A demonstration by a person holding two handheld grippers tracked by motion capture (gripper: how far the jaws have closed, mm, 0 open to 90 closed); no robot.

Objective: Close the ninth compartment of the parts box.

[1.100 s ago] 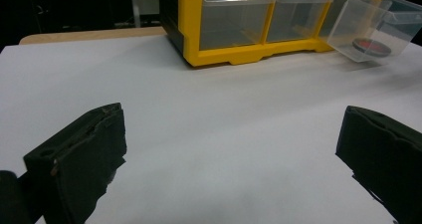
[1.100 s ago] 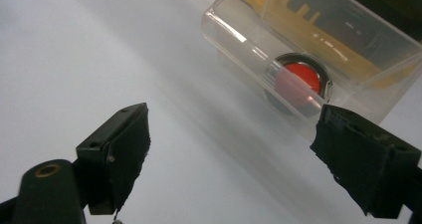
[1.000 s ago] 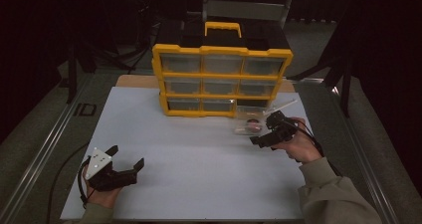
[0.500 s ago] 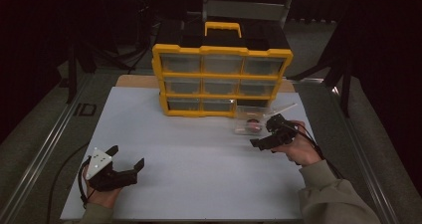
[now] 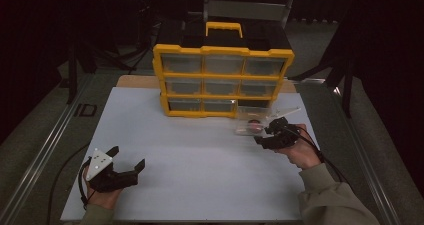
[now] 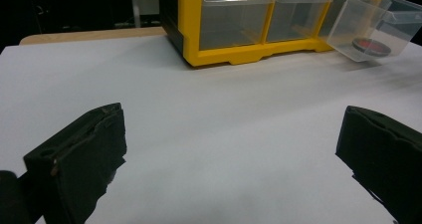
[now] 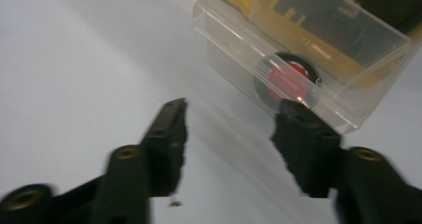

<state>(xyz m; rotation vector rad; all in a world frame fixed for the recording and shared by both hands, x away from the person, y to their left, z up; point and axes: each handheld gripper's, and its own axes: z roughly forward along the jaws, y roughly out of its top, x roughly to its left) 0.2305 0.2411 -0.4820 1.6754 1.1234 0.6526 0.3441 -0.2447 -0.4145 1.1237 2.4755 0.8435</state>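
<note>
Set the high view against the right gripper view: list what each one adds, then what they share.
High view: the yellow drawer cabinet whole, with its handle, and the left claw, open, low over the white table. Right gripper view: close detail, a red disc with a dark ring inside the clear drawer. Shared: that drawer, out of the cabinet, and the right claw beside it, whose jaws have just been closing with nothing between them.
</note>
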